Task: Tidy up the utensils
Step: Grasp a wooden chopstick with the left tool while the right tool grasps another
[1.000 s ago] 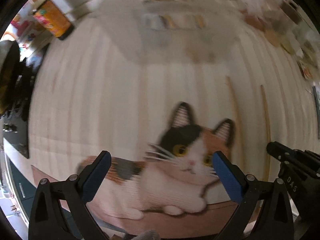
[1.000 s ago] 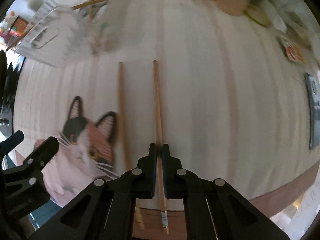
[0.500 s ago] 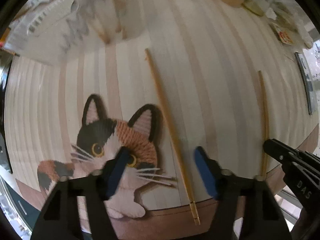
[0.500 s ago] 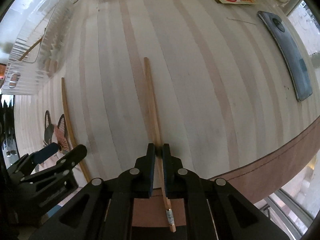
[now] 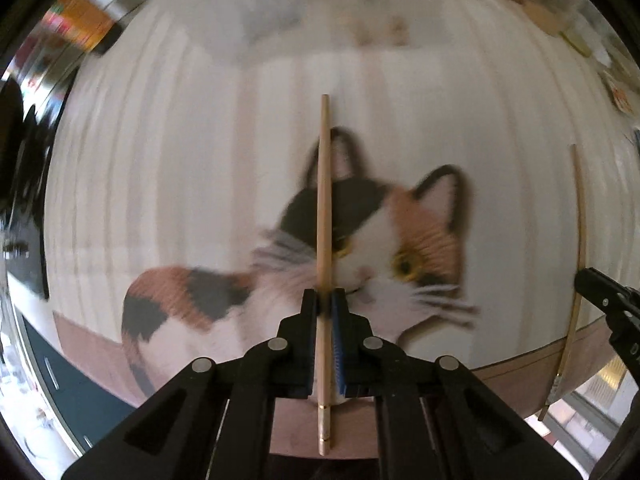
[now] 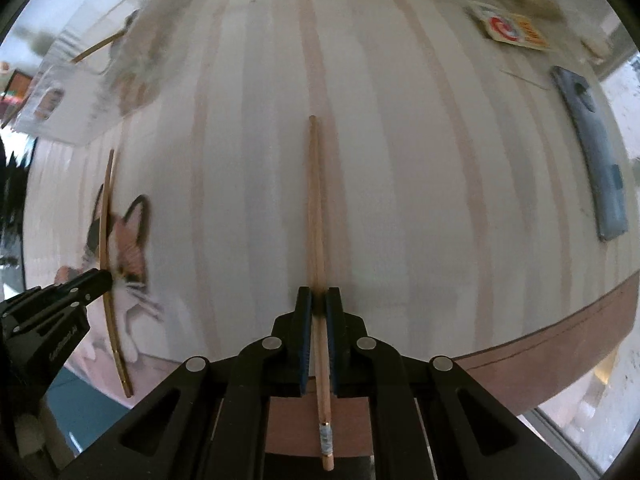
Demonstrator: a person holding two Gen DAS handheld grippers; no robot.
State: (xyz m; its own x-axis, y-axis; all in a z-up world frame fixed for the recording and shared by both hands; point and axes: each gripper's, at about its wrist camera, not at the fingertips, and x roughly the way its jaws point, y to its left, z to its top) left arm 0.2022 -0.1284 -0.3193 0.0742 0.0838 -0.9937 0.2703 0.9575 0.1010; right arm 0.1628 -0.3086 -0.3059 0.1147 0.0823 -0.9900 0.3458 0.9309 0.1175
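We have both chopsticks in hand now, one in each hand-held gripper. The left hand-held gripper [image 5: 329, 300] has just been closing, and its blue pads now pinch the left chopstick [image 5: 323, 216] with the stick running straight out between them; its thin tip reaches past the cat picture [image 5: 372, 240] on the striped mat [image 5: 160, 160], and its banded butt end hangs back behind the jaws. The right hand-held gripper [image 6: 319, 300] is pressed together on the right chopstick [image 6: 315, 216], held the same way, over the plain stripes on the side of the cat picture away from the left stick.

We judge the picking-up part done: nothing else loose shows on the mat around the cat picture. Whether each stick has fully left the mat we cannot tell, since the views are blurred.

What is left, as we read it, is carrying the pair to the clear organizer tray [image 6: 76, 92], which sits on the counter [image 6: 600, 344] beyond the cat picture, on its far left in the right wrist view. Something long and wooden [image 6: 100, 46] already lies in that tray, along with other blurred items we cannot name. So we are well along, with only the placing of these two sticks to go, so far as we can see. A phone [image 6: 592, 156] and other odd items lie far off to the right of the cat picture, apart from the work.
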